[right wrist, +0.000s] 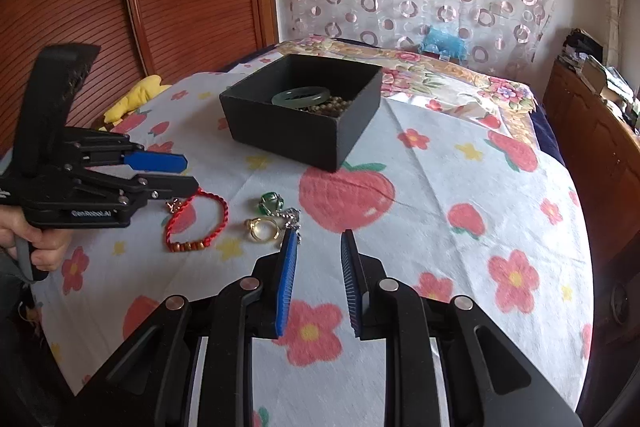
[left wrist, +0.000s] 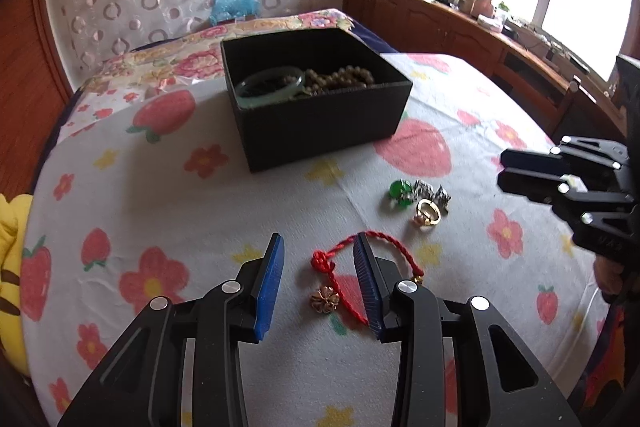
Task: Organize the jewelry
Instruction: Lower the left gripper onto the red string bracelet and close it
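Observation:
A red cord bracelet (left wrist: 384,247) with a knot and a gold flower charm (left wrist: 325,299) lies on the strawberry cloth. My left gripper (left wrist: 319,239) hangs open just over it, the cord running under its right finger, pads pressing on nothing. To the right lie a green ring (left wrist: 400,191), a silver piece (left wrist: 434,193) and a gold ring (left wrist: 429,213). Behind stands a black box (left wrist: 320,123) holding a jade bangle (left wrist: 268,83) and beads (left wrist: 340,77). My right gripper (right wrist: 320,233) is open and empty, its left finger beside the silver piece (right wrist: 292,217) and gold ring (right wrist: 262,227).
A yellow plush toy (right wrist: 132,99) lies at the cloth's left edge. A hand (right wrist: 44,247) holds the left gripper (right wrist: 191,171) above the red bracelet (right wrist: 196,223). A cluttered wooden cabinet (left wrist: 460,27) runs under the window on the right. A patterned curtain hangs behind.

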Available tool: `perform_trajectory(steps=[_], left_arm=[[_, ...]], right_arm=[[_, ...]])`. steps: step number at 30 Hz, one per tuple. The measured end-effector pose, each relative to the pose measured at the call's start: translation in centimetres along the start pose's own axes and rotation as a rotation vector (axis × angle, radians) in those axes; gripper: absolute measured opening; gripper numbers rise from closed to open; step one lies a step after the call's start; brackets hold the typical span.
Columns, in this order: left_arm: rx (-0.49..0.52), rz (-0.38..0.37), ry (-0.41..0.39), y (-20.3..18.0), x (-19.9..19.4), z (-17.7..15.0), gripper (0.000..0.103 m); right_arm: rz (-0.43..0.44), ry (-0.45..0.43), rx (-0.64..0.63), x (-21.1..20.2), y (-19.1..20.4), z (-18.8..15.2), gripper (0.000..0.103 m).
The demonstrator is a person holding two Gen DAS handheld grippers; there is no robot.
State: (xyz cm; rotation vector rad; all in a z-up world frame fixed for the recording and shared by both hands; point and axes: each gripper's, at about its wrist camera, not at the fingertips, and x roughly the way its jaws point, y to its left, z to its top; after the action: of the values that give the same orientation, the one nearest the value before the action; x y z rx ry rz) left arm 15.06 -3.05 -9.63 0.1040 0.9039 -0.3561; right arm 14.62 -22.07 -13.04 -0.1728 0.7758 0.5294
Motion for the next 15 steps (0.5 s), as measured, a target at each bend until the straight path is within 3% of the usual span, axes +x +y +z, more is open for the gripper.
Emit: perform_trajectory(steps=[9,12,15], left_arm=[[0.019,0.021,0.014,-0.4,1.0,-0.2,0.033],[0.031,0.022,0.011,-0.6,1.0,-0.3,0.012],[0.032,0.006,0.009,-0.6,0.9,-0.4,0.008]], right_arm=[[0.027,0.011,0.003,0.9,0.6,-0.3,0.025],[0.029,0.011,-0.006,1.1,1.0,-0.3,0.025],[0.029,0.009,-0.01,1.1,1.3,-0.1,0.025]])
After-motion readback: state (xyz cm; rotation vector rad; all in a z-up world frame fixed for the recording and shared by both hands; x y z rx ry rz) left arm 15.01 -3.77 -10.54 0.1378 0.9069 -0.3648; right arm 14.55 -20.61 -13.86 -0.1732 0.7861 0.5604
